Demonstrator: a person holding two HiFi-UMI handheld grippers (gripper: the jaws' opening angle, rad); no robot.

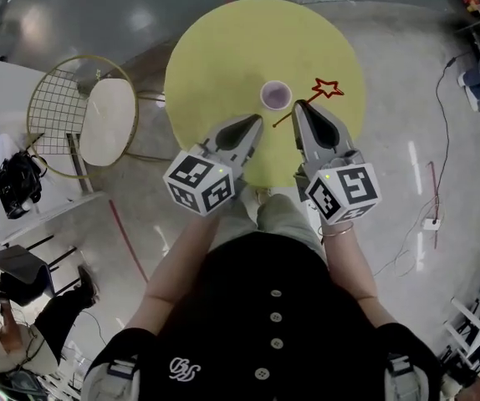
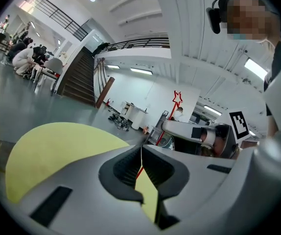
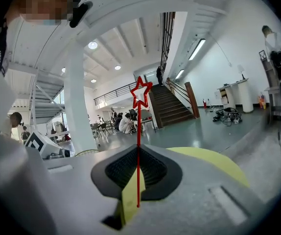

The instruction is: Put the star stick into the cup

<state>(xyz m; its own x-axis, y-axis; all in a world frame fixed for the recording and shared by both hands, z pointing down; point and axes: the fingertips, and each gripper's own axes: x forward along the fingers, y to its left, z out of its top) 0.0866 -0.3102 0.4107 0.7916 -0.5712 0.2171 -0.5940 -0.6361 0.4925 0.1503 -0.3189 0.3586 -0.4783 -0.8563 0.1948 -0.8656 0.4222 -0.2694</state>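
- right gripper [image 1: 300, 107] is clenched on the star stick [image 3: 139, 131]; the stick stands up from its jaws, star on top.
- left gripper [image 1: 257, 122] is just beside it, jaws pressed together on nothing, with the stick's lower end near its tip.
- cup [image 1: 263, 95] stands upright on the yellow table [image 1: 215, 57], just past both tips; the star is to its right, outside it.

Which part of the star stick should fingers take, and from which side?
The thin straight shaft of the star stick, midway, closing across it from the side: the star end is wide, and the tail stays free for the cup. The right gripper grips it so.
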